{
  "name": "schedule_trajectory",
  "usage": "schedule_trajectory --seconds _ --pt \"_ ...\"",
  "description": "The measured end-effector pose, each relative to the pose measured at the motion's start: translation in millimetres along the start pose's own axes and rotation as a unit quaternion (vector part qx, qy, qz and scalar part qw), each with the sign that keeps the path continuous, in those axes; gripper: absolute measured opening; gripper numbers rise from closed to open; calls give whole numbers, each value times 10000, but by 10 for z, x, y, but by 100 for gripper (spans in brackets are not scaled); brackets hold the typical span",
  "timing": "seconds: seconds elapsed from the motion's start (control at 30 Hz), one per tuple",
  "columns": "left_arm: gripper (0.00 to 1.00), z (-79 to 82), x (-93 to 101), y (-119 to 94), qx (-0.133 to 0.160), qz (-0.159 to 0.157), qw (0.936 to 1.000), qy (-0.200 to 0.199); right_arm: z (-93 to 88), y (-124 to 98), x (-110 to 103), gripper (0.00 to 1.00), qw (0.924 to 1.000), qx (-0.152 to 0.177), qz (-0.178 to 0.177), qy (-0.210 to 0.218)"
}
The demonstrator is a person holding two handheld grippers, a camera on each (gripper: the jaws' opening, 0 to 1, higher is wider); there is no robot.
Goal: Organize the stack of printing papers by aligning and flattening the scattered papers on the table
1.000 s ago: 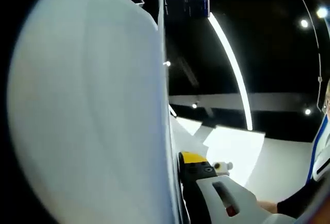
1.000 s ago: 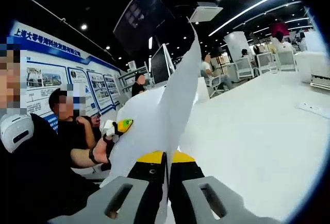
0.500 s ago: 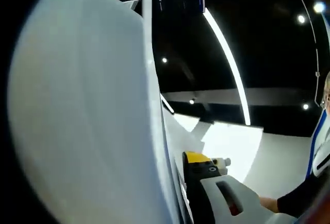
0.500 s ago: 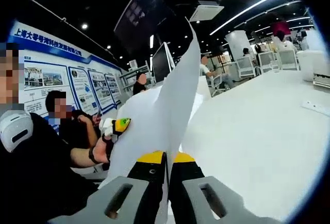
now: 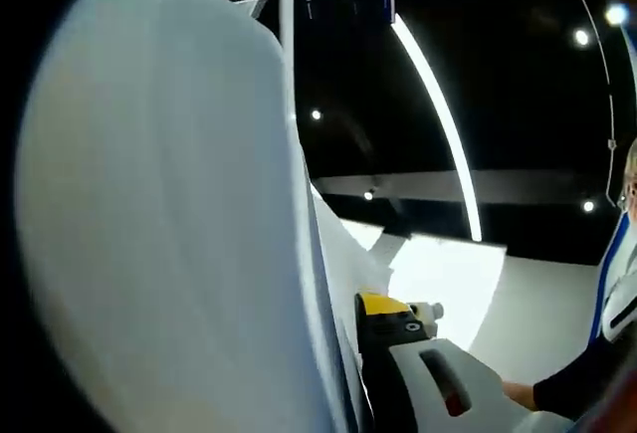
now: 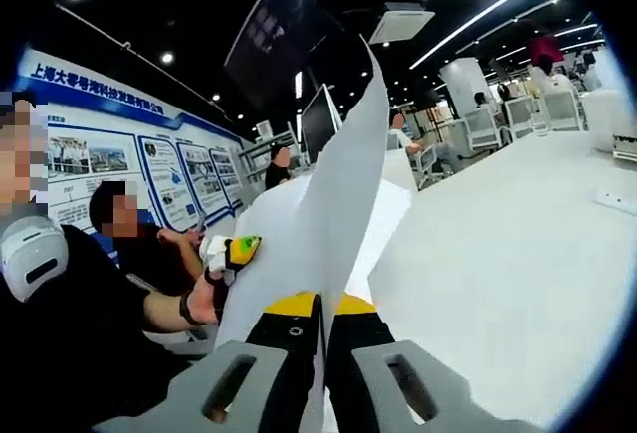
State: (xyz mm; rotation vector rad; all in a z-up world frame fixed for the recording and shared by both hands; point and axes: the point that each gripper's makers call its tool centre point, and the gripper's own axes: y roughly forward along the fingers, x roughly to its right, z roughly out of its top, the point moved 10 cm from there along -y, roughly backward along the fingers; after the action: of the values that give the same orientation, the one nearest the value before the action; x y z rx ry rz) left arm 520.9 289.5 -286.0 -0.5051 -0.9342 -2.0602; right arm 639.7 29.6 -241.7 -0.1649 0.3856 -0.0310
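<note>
A stack of white printing paper (image 6: 338, 194) stands lifted on edge above the white table (image 6: 498, 254). My right gripper (image 6: 320, 304) is shut on its lower edge, yellow tips pressed together with the sheets between them. My left gripper (image 6: 237, 249), held by a hand, grips the paper's far side. In the left gripper view the paper (image 5: 149, 204) covers the left half and hides one jaw. The other yellow-tipped jaw lies tight against the sheet at my left gripper (image 5: 350, 306). A bright flat sheet (image 5: 448, 279) lies on the table (image 5: 542, 328) beyond.
People sit close on the left beside a wall of posters (image 6: 90, 159). A person's sleeve (image 5: 577, 388) comes in at lower right. Monitors (image 6: 317, 119) stand behind the paper. Chairs (image 6: 483, 124) and a small flat object (image 6: 615, 201) are at the far right of the table.
The paper's edge has swayed a little to the left in the left gripper view. Both grips on the stack are unchanged.
</note>
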Motion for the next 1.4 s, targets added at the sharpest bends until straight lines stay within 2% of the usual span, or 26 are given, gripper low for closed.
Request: schedule_trajectory --seconds 0.53,0.87,1.4 --pt "15 -24 20 12 -22 -18 10000 1 -9 144 -2 0 9999 -57 119 -36" --pt "17 -14 0 13 -52 -38 10000 10 -58 333 -85 0 9996 -57 271 -9" --pt "18 -13 4 18 -103 -90 9999 41 -43 455 -84 0 9994 -51 353 27"
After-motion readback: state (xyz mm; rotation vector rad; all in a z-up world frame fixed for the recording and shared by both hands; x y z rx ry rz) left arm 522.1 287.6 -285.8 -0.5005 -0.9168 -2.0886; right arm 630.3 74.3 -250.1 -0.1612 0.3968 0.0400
